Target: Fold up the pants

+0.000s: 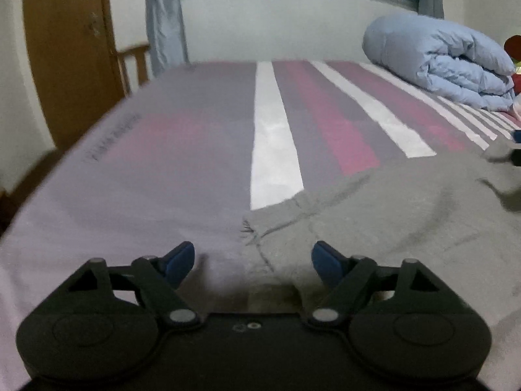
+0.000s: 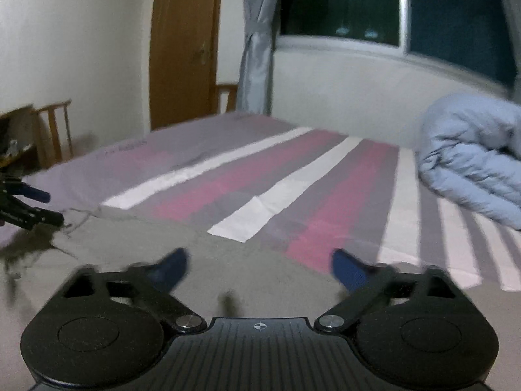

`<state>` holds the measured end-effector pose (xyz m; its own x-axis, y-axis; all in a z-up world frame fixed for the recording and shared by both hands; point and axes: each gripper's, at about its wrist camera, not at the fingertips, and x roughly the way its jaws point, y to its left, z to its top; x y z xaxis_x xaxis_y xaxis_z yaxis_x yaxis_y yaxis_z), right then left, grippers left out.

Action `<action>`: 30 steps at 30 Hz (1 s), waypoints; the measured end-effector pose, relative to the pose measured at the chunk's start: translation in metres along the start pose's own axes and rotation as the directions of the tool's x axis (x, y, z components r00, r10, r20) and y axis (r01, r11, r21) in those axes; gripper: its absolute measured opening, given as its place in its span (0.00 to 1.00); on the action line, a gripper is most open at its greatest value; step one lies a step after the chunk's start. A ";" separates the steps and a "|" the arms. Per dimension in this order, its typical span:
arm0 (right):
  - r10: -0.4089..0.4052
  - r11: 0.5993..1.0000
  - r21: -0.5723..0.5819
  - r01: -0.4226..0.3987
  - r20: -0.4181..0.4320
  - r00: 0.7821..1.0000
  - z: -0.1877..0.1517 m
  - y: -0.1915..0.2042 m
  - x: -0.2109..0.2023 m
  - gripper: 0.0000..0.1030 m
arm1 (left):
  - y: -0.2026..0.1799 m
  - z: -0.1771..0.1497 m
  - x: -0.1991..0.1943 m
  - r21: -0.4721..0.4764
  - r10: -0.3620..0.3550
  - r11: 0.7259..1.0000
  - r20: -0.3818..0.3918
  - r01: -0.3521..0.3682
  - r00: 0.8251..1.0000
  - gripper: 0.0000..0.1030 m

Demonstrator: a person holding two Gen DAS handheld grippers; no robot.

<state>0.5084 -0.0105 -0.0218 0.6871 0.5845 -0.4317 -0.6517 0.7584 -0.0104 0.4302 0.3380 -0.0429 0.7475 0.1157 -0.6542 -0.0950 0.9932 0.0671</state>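
Taking the bed (image 1: 182, 150) as the marker: off its left side stands a wooden door (image 1: 68, 52), with a grey curtain (image 1: 164, 22) beside it and a wooden chair (image 2: 55, 130) by the wall. On the bed's near edge, the left gripper (image 1: 253, 257) hangs low with its 2 blue fingers (image 1: 180, 260) spread wide and nothing between them, right over the corner of the grey pants (image 1: 374, 215). A frayed drawstring (image 1: 247, 229) trails from that corner onto the striped sheet. The pants lie spread across the near part of the bed, mostly flat with a few soft creases. Further right, the right gripper (image 2: 259, 268) hovers over the same cloth, jaws also parted and holding nothing. At the bed's far right end sits a rolled pale blue duvet (image 1: 436, 62).

As for progress, I'd judge the folding barely begun: I can make out no finished fold from here, and both grippers seem poised to take an edge. The folds themselves appear to remain.
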 end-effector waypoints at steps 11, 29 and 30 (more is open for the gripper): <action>0.078 0.986 -0.121 -0.113 -0.265 0.961 0.011 -0.019 0.091 0.68 | 0.009 0.012 0.054 -0.065 -0.168 0.984 -0.059 0.164 0.984 0.63; 0.071 0.979 -0.166 -0.118 -0.263 0.962 0.009 -0.003 0.098 0.08 | 0.014 0.013 0.043 -0.096 -0.200 0.975 0.019 0.201 0.980 0.17; 0.073 0.981 -0.159 -0.114 -0.243 0.967 0.011 -0.003 0.093 0.07 | 0.015 0.013 0.038 -0.098 -0.206 0.973 0.040 0.209 0.978 0.15</action>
<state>0.5775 0.0441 -0.0522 0.5389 0.5505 -0.6376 -0.7684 0.6314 -0.1042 0.4658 0.3578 -0.0573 0.7764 -0.0911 -0.6236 -0.0008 0.9894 -0.1455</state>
